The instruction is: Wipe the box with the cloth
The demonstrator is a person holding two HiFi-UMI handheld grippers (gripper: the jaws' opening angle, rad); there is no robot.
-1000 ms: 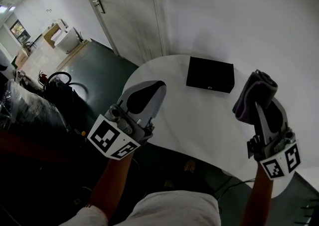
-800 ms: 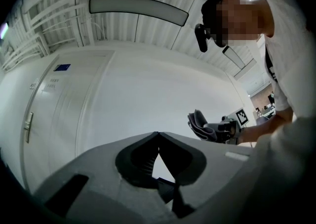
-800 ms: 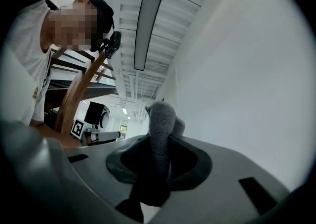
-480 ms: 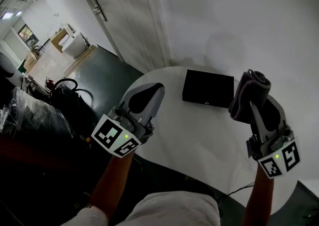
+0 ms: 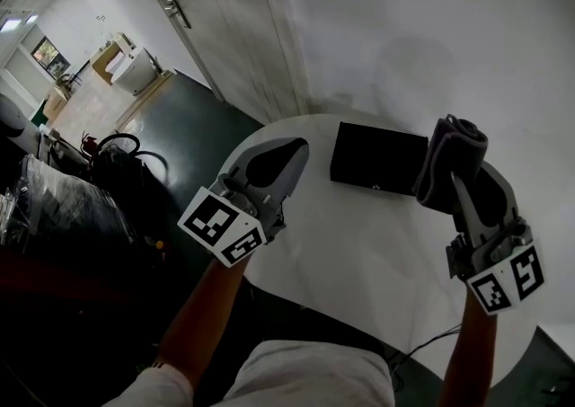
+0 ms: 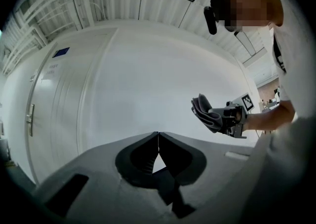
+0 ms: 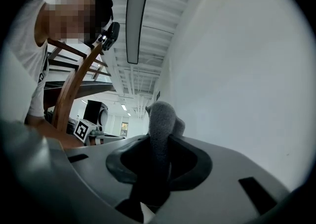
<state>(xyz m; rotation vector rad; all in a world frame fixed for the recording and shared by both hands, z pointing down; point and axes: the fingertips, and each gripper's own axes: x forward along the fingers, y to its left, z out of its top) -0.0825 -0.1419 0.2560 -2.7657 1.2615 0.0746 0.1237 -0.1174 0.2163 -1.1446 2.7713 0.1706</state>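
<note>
Jaws of the right gripper pinch the cloth just right of the box on the worktop; those of the left gripper are closed, empty. With nothing steadying it, the box may slide when wiped.

Left gripper closed, right gripper around cloth

- Your cloth is soft grey fabric with a fuzzy nap.
- The box looks smooth and matt black.
- The table is smooth and white, with a faint sheen.
- Your left gripper has a matt grey plastic shell.
</note>
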